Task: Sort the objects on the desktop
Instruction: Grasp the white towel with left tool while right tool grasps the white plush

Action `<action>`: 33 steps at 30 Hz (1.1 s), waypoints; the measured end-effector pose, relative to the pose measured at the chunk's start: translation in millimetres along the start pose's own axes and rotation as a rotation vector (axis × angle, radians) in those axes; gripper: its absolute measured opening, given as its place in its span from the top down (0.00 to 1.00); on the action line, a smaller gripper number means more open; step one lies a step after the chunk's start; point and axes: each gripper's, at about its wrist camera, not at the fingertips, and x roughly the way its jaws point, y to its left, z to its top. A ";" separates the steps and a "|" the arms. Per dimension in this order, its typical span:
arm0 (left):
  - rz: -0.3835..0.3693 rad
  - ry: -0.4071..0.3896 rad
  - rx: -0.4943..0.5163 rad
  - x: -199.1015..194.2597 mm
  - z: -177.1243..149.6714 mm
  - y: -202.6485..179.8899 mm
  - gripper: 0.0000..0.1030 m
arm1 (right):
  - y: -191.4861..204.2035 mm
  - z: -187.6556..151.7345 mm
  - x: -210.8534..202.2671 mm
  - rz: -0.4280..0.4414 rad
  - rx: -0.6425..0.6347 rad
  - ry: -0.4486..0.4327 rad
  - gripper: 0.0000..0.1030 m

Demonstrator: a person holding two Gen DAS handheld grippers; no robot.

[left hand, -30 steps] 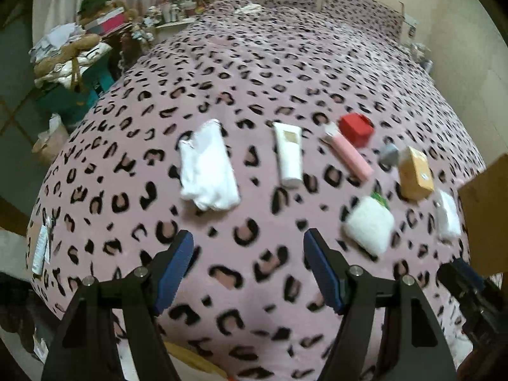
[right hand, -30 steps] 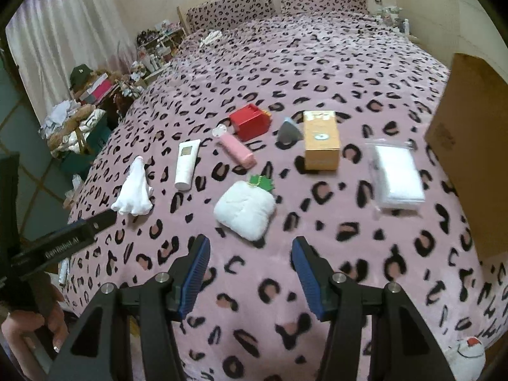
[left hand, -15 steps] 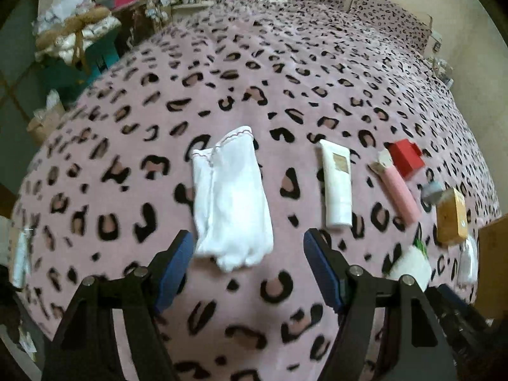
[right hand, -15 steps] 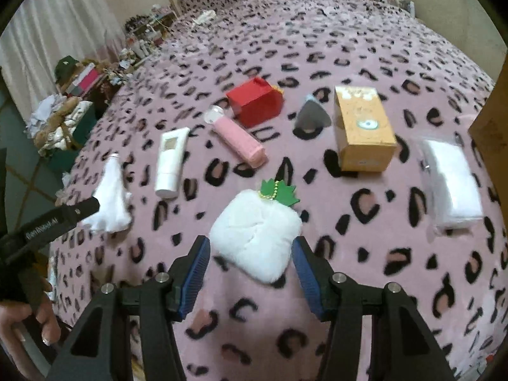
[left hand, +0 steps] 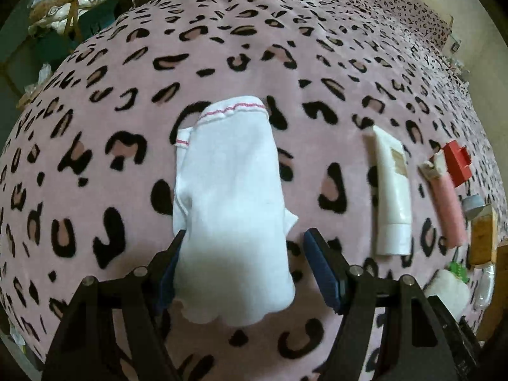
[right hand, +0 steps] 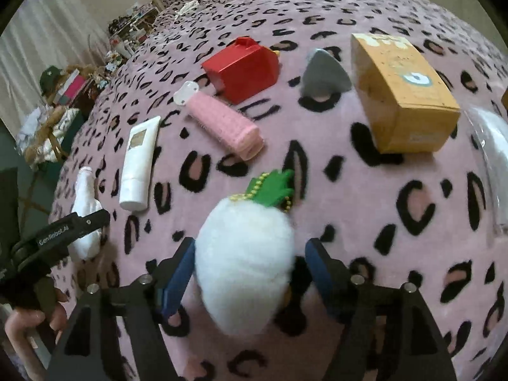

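A white sock (left hand: 228,197) lies on the leopard-print bedspread (left hand: 222,63). My left gripper (left hand: 244,250) stands open astride the sock's near end; its left pad is at the sock's edge and its right pad is clear of it. A white plush radish with a green top (right hand: 244,254) lies between the jaws of my right gripper (right hand: 249,254). Those jaws are opening, and a gap shows on the right side of the plush. In the right wrist view one of the left gripper's fingers (right hand: 92,220) crosses the sock (right hand: 84,212).
Beyond the plush lie a white tube (right hand: 138,165), a pink roller (right hand: 225,123), a red box (right hand: 244,70), a grey wedge (right hand: 324,73), an orange box (right hand: 403,92) and a clear packet (right hand: 495,158). Cluttered furniture (left hand: 73,9) stands past the bed's left edge. A hand (right hand: 31,317) holds the left gripper.
Both grippers came down and forward: the sock now lies between the left jaws, the plush between the right jaws. The right jaws have spread wider.
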 end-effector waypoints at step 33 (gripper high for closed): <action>0.137 -0.187 0.090 -103.9 -61.5 -23.8 0.65 | 25.3 -22.4 -94.9 0.042 -0.156 -0.185 0.44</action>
